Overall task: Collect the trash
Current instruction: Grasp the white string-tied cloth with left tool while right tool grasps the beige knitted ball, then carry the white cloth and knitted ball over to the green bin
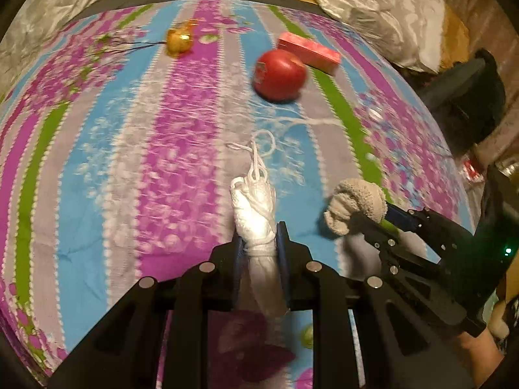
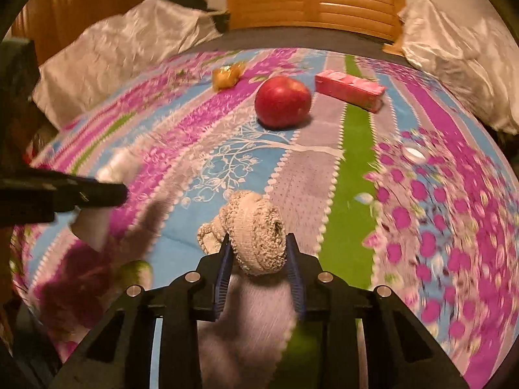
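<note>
We see both views in dim, warm indoor light with an orange cast. Just ahead of the left gripper (image 1: 259,243), glare bleaches the white mesh bag (image 1: 254,214) it clamps. Beyond it the red apple (image 1: 279,74) is smeared by motion blur. In the right wrist view, blur streaks the striped bedspread (image 2: 438,227) to the right of the right gripper (image 2: 259,253), while the apple ahead casts a soft shadow. Fisheye distortion bows the bed, and black vignetting fills the corners.
</note>
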Motion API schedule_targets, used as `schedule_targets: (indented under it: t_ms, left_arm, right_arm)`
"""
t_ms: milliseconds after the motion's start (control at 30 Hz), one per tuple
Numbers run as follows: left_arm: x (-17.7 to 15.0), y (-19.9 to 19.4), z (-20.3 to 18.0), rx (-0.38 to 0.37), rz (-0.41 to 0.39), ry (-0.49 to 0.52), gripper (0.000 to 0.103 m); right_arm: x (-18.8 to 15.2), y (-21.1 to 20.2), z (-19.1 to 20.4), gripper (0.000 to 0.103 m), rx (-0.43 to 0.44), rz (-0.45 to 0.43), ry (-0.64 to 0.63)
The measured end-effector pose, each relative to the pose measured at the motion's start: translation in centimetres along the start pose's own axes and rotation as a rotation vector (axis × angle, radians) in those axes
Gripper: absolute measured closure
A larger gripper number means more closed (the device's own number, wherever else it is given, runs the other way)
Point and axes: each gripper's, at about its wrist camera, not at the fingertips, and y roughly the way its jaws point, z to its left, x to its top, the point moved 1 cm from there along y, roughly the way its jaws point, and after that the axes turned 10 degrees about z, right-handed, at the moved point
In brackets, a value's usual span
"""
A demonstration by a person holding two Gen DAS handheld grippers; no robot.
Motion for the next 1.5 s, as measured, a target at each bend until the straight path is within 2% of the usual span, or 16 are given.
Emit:
schedule_targets:
  t_ms: [133,300,500,633,767,867,967,1100,1200,1333,1500]
  left_arm:
    - [-1.3,-0.7,-2.2,0.01,-0.029,0.066,0.085]
    - [-3.4,-1.0,-4.1,-0.01,-0.029,0.069,0.085]
    - [-5.4,-1.0,-8.4,-0.011,-0.022,0.16,0.085]
    - [-6.1,-1.9,-12.2,-0.029,-0.058,0.225,0.085]
    - [-6.8,-2.0,-17.0,-0.06,-0.067,0.314,0.084]
    - [-7.5,-2.2,-21.0,-0.083,-0.077,0.4,0.084]
    - [-8.2,-2.3,-26.0,-0.119,-0.08,0.49,0.084]
    - [-9.3,-3.2,-33.3,-0.167,-0.093,0.631,0.084]
    - [-10.0,-3.6,-38.1,-0.186,-0.088,0.705,0.084]
    - [-11.1,-3.7,-42.7,-0.202,-0.083,0.779,0.084]
    - [-12.9,-4.1,-47.6,-0.217,-0.093,0.868,0.084]
  right_arm:
    - [-1.3,-1.9,-0.5,0.07,0.051,-0.017,0.071]
    - [-3.3,-4.7,-0.7,0.07,0.085,-0.052,0.12]
    - [-7.8,-11.5,-2.6,0.07,0.085,-0.124,0.226]
    - [-12.0,-17.6,-5.2,0.07,0.011,-0.17,0.289]
    - [-17.3,-24.1,-9.1,0.07,-0.091,-0.246,0.43]
    - [-22.4,-29.5,-12.0,0.07,-0.198,-0.31,0.551]
    - [-27.1,-33.9,-15.0,0.07,-0.336,-0.324,0.649]
    - [-33.8,-39.1,-19.1,0.07,-0.458,-0.37,0.807]
    - [-37.8,-42.2,-21.4,0.07,-0.512,-0.422,0.895]
    - [-41.9,-45.6,-23.3,0.07,-0.568,-0.504,0.988]
    - [-44.2,-47.9,-23.6,0.07,-0.661,-0.505,1.012]
